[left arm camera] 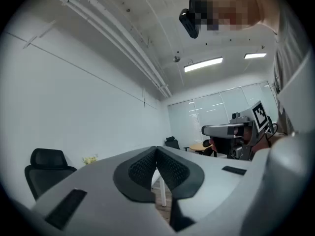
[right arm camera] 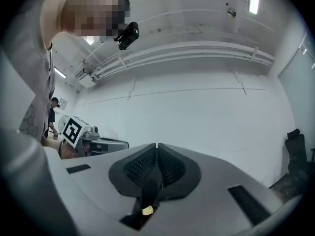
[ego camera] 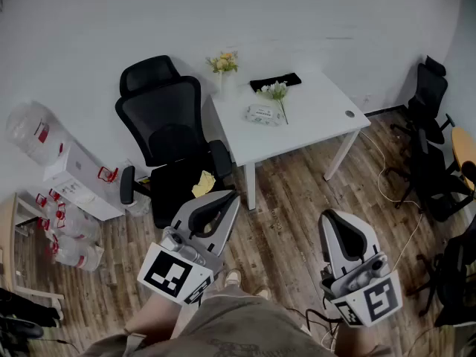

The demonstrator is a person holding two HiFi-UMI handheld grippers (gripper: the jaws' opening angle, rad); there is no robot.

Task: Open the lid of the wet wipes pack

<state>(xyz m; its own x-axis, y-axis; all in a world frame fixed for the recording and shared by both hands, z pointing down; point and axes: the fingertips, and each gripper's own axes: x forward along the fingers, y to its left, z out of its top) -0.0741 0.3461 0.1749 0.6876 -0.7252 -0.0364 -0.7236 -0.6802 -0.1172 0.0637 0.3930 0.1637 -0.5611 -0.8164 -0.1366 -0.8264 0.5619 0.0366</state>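
The wet wipes pack [ego camera: 262,113] lies flat on the white table [ego camera: 320,121] across the room, beside a sprig of white flowers [ego camera: 275,91]. Both grippers are held low near the person's body, well short of the table. My left gripper [ego camera: 230,195] points towards the black office chair, jaws shut with nothing between them; its pads [left arm camera: 147,165] meet at the tip. My right gripper [ego camera: 331,216] hangs over the wooden floor, also shut and empty, as its pads [right arm camera: 170,165] show. Each gripper view catches the other gripper: the right one [left arm camera: 231,130] and the left one [right arm camera: 96,142].
A black office chair [ego camera: 171,140] with a yellow item [ego camera: 203,184] on its seat stands left of the table. A vase of flowers [ego camera: 224,64] and a black object [ego camera: 276,81] are on the table. Water bottles [ego camera: 30,129] sit at left, more chairs [ego camera: 431,155] at right.
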